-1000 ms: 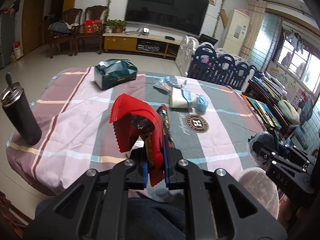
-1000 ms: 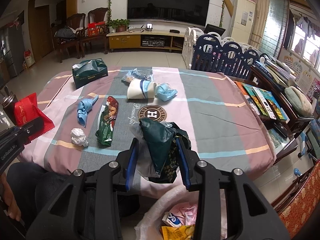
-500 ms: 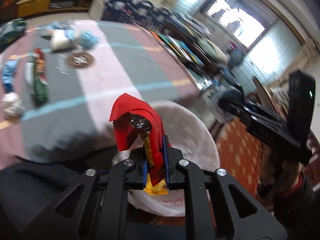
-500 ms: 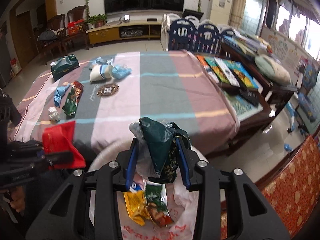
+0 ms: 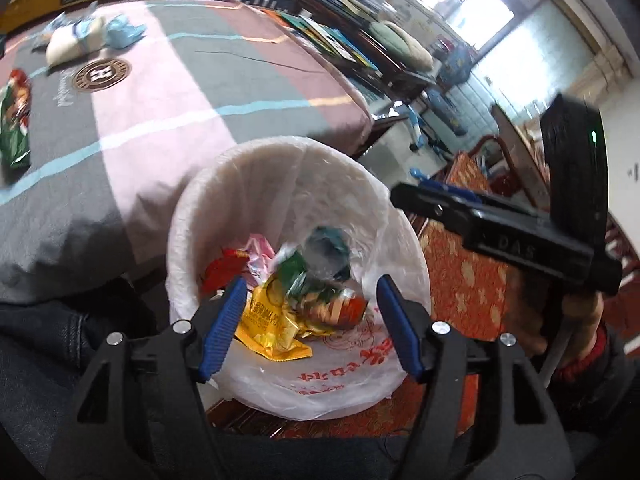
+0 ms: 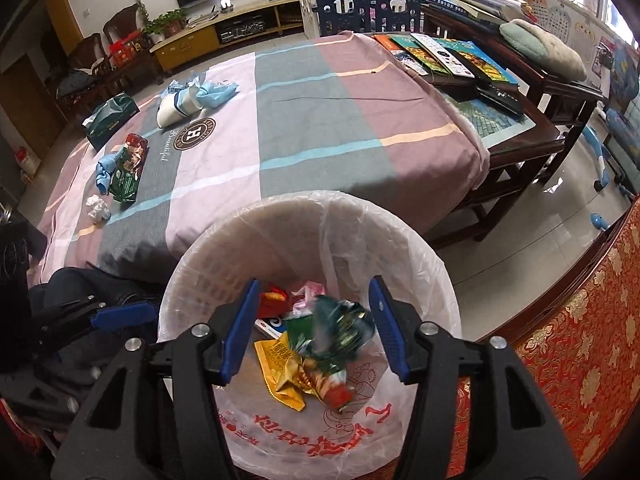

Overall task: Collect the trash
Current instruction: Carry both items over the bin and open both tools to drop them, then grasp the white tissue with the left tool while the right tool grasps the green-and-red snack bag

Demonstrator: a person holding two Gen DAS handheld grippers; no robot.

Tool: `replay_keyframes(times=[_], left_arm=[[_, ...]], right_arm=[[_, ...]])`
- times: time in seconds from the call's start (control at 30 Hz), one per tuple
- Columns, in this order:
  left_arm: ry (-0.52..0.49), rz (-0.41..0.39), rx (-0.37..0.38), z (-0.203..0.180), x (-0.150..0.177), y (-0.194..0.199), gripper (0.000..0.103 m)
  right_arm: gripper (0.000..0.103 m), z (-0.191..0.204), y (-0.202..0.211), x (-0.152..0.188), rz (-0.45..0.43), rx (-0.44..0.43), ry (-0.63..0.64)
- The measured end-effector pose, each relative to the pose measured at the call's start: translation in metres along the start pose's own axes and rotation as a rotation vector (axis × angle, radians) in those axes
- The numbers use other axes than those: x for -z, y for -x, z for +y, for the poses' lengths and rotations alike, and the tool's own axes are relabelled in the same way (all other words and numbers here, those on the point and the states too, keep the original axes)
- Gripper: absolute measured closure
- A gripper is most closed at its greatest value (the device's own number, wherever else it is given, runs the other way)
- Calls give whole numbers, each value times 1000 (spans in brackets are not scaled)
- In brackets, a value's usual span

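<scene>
Both grippers hang open and empty over a white bin lined with a plastic bag (image 5: 280, 168) (image 6: 320, 216) by the table's near edge. My left gripper (image 5: 310, 292) is above a red wrapper (image 5: 218, 270) lying among yellow and green wrappers. My right gripper (image 6: 314, 296) is above a blurred green wrapper (image 6: 340, 328) dropping into the bin. The right gripper also shows in the left wrist view (image 5: 408, 194). On the table lie a green snack bag (image 6: 128, 168), a blue wad (image 6: 106, 166), a white paper ball (image 6: 97, 207), and a paper cup with blue plastic (image 6: 188, 100).
The table has a striped cloth (image 6: 304, 120). A dark green tissue box (image 6: 110, 120) stands at its far left. Books lie on a wooden side table (image 6: 460, 64) to the right. A red patterned cushion (image 6: 580, 340) is beside the bin.
Both grippers have opened over the bin. The red wrapper has left my left gripper and the green wrapper has left my right gripper; both are now in the bin.
</scene>
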State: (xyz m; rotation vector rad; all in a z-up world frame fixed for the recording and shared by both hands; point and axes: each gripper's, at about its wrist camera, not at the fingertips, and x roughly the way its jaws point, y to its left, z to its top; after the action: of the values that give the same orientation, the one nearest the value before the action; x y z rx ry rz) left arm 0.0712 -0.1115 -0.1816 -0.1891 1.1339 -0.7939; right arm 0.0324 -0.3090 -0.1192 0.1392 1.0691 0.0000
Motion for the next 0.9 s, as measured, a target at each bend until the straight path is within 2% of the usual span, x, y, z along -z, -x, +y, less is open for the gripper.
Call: replay_keyframes(times=[0.1, 0.23, 0.33, 0.37, 0.4, 0.47, 0.5, 0.57, 0.63, 0.67, 0.77, 0.9], left_arm=[[60, -45, -33, 14, -3, 11, 35], [107, -162, -186, 34, -14, 39, 35], [183, -281, -368, 71, -32, 72, 35], [222, -309, -454, 88, -39, 83, 36], [256, -321, -523, 106, -45, 91, 36], [326, -308, -601, 143, -56, 96, 38], [355, -296, -607, 160, -60, 98, 44], [412, -245, -593, 191, -66, 94, 48], [474, -188, -528, 215, -68, 88, 53], [498, -165, -502, 223, -70, 83, 53], [501, -141, -505, 228, -76, 76, 53], [516, -117, -531, 234, -76, 69, 81]], right_arm=[[46, 3, -2, -1, -3, 7, 10], [45, 8, -5, -1, 5, 8, 21], [45, 12, -11, -4, 3, 18, 38], [45, 14, -13, -6, 3, 22, 42], [45, 18, -16, -8, 4, 23, 46], [45, 27, -23, -15, 2, 14, 54], [45, 33, -26, -19, 0, 8, 60], [45, 52, -34, -28, -2, -12, 81], [45, 73, -39, -37, -5, -36, 110], [45, 82, -41, -40, -6, -50, 122], [45, 105, -46, -48, -4, -93, 143], [45, 131, -56, -59, 17, -148, 147]])
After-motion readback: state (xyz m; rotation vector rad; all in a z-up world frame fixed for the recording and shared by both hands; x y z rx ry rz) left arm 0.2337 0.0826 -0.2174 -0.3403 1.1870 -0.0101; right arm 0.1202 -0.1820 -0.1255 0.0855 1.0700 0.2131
